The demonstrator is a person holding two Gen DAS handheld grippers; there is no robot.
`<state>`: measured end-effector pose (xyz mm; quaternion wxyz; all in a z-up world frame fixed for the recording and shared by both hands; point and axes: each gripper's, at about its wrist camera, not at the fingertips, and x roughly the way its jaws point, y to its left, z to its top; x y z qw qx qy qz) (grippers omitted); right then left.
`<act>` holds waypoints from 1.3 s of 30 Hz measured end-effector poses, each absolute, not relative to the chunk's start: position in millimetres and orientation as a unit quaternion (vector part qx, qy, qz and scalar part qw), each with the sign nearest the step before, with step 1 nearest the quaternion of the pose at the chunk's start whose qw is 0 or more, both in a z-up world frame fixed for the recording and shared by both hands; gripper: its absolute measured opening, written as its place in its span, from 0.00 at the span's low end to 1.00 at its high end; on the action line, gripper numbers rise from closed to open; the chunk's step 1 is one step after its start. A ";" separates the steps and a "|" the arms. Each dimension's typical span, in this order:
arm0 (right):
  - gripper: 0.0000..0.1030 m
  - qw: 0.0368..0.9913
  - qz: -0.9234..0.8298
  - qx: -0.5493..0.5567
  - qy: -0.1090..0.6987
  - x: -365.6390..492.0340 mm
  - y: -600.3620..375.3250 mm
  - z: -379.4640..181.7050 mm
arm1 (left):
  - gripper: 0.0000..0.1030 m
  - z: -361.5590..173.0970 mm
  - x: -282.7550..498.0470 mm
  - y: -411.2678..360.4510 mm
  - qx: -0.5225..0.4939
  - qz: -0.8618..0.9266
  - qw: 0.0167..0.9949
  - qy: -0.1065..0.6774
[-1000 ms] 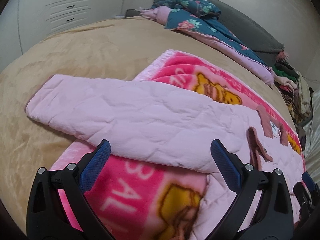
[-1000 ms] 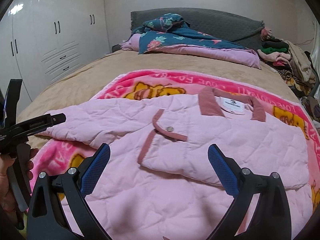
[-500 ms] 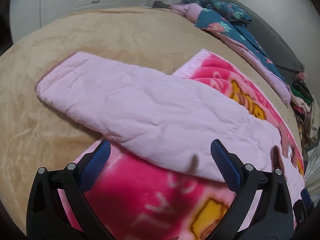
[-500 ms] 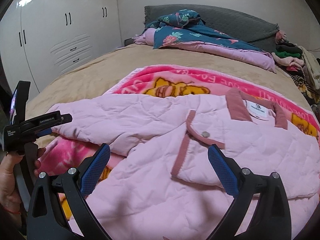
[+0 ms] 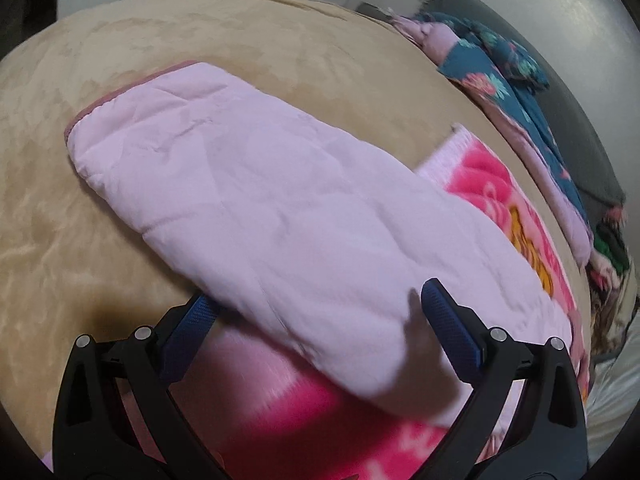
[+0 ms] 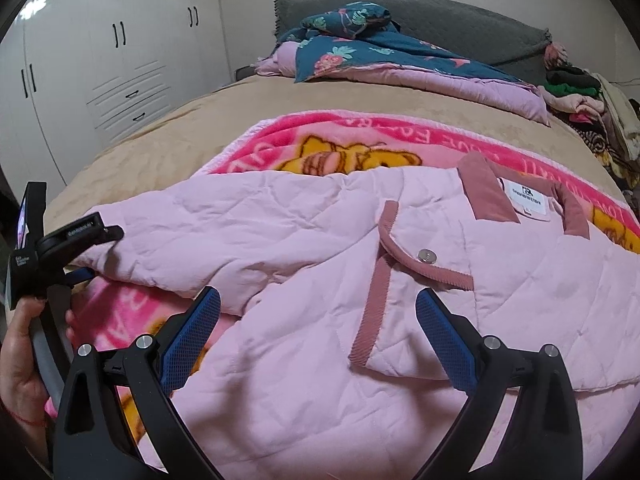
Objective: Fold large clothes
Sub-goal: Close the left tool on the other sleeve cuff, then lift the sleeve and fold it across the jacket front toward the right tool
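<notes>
**Pink jacket spread on the bed, both grippers wide open**

Furthest left in the right wrist view is your left hand (image 6: 20,368), wrapped round the grey handle of the left gripper (image 5: 316,312). In its own camera the jaws stand wide apart and hold nothing. Its left blue pad (image 5: 192,328) is partly tucked under the edge of the sleeve (image 5: 256,208), and the right pad sits over the sleeve's near edge; the picture is blurred there, so you cannot tell whether either one actually touches the fabric.

That sleeve belongs to the pink quilted jacket (image 6: 460,312), and it reaches out to the left, its cuff end lying on the tan bedspread (image 5: 60,220) past the edge of the bright pink cartoon blanket (image 6: 360,140). The jacket's body lies front up on that blanket, toward the near side of the bed, with the darker pink collar (image 6: 488,196) and its white label pointing to the headboard and one snap button showing on the front flap.

Your right gripper (image 6: 318,312) hangs over the jacket's front, jaws spread just as wide, empty, pads clear of the cloth.

Further right and back, a teal floral quilt (image 6: 372,52) lies bunched against the grey headboard (image 6: 480,28), and a pile of clothes (image 6: 580,96) is heaped at the bed's far right corner.
</notes>
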<state>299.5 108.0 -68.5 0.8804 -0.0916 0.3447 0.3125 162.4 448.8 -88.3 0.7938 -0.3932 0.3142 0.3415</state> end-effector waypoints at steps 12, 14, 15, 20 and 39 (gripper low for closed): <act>0.95 0.894 0.285 -0.073 0.338 305.6 65.3 -62.5 | 0.19 -80.8 124.7 473.2 -0.438 0.364 0.797 0.201; 0.95 0.898 0.277 -0.065 0.337 306.2 51.9 -60.1 | 0.14 -68.9 125.5 469.5 -0.429 0.353 0.808 0.195; 0.95 0.900 0.273 -0.060 0.336 306.3 45.1 -58.5 | 0.13 -61.5 126.0 465.3 -0.426 0.346 0.814 0.191; 0.95 0.911 0.249 -0.038 0.327 302.7 8.0 -48.3 | 0.09 -10.0 135.2 429.1 -0.389 0.287 0.859 0.169; 0.95 0.939 0.164 0.024 0.300 276.7 -127.3 -23.2 | 0.07 78.8 179.5 259.5 -0.265 0.103 0.945 0.162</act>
